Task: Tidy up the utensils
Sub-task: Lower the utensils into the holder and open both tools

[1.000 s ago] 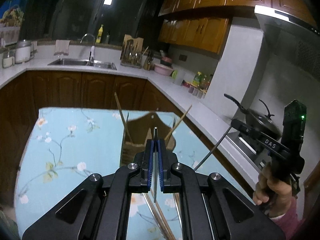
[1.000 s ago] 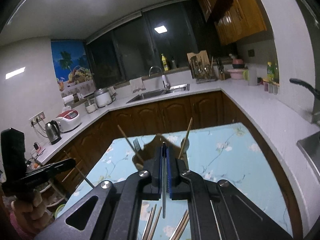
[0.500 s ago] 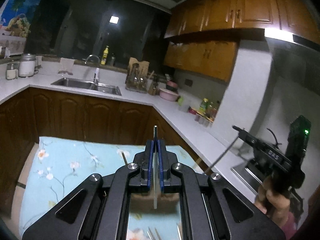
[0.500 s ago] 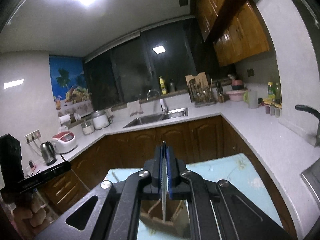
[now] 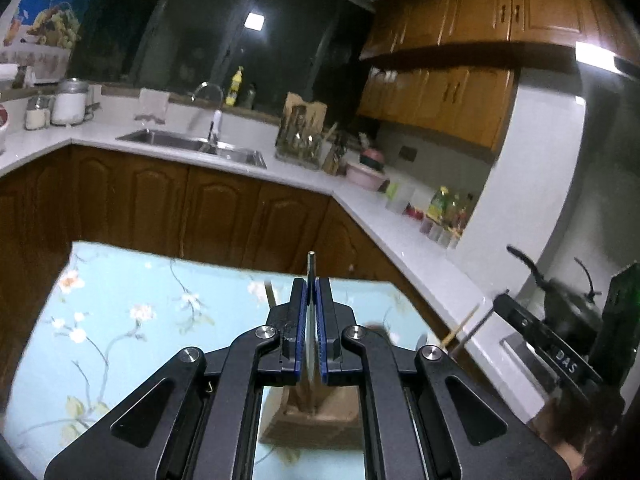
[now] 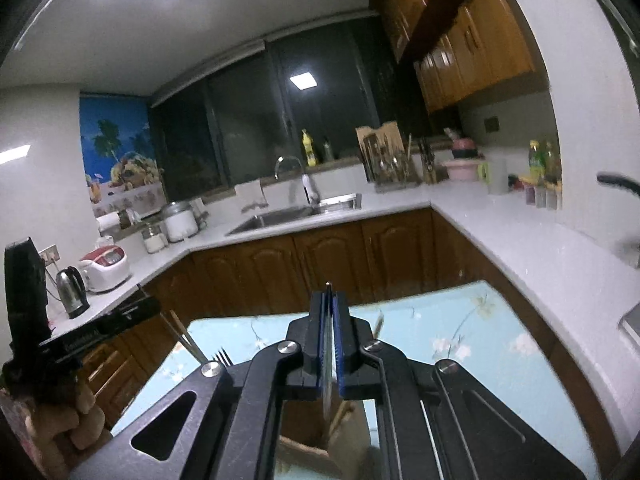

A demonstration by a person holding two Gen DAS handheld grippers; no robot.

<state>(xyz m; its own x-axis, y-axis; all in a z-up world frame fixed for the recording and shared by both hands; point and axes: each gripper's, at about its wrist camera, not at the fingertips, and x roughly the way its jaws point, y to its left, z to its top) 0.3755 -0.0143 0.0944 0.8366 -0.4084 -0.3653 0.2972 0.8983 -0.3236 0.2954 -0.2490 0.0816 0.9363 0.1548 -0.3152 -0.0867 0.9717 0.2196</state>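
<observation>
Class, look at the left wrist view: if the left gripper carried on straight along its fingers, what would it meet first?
Probably the light blue floral tablecloth, then the brown cabinet doors; depth is unclear. The left gripper is shut on a thin metal utensil.

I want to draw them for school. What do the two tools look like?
Both tools are black, with two arms joined by shiny silver bolts and narrow fingers lined in blue. The left tool and right tool look alike. The right one's handle bears white letters and a small green light. A pink sleeve shows.
</observation>
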